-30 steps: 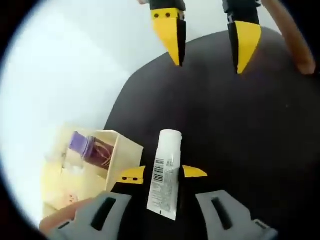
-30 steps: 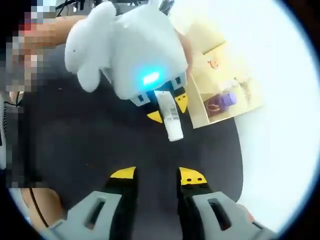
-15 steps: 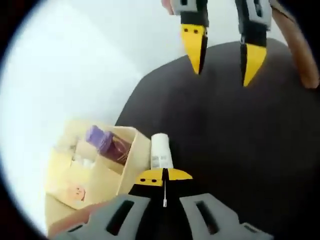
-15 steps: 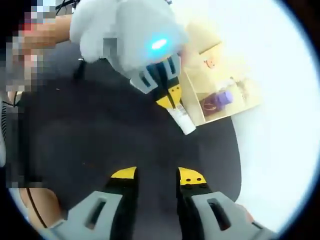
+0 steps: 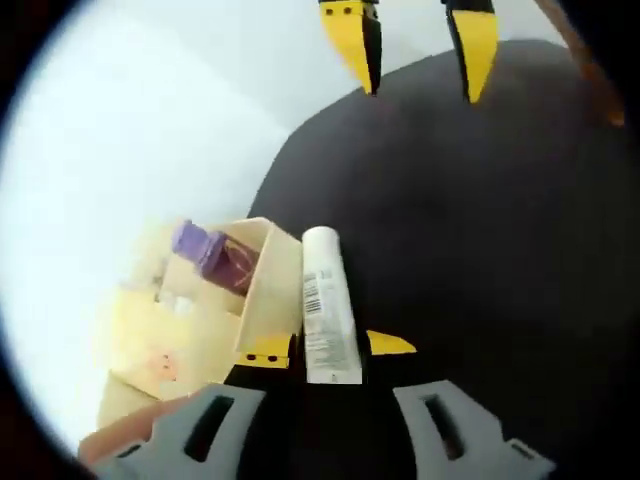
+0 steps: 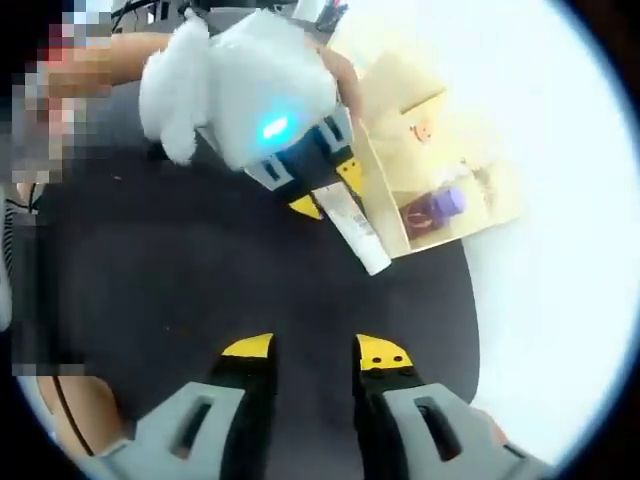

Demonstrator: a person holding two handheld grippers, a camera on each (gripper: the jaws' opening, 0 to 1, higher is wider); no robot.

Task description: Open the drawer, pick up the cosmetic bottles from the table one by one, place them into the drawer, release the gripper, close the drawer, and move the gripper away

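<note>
Left claw [image 5: 328, 347]: jaws closing on a white tube [image 5: 326, 305], yellow tips showing just either side of its lower end. It is gripping the flat crimped end; the round cap end is pointing forward, away from the claw. The tube's long axis is running along the jaws' own line. In the right gripper view the same left claw [image 6: 325, 190] is showing under its white housing, with the tube [image 6: 356, 232] sticking out ahead of it, slanting toward the drawer.

Key relation: the open drawer [image 5: 190, 320] is lying just beside the tube, to the left of the left claw. The drawer's near wall is almost touching the tube's side; contact is too close to call. My judgement: the carry is nearly over, and the next move calls for a short shift leftward over that wall, then a release.

Inside the drawer: a purple-capped bottle [image 5: 215, 258] lying on its side, so at least one item is already in.

Right claw [image 6: 312, 352]: jaws standing parted with nothing between them, hovering over the dark surface [image 6: 200, 290], well apart from the drawer. The left claw is the nearer one.

Materials: tube smooth white plastic, barcode printed on its side. Drawer pale wood or card, box-shaped, thin-walled. Bottle glossy and dark-bodied. Surface matte black with a rounded edge, lying on a white ground beyond.
</note>
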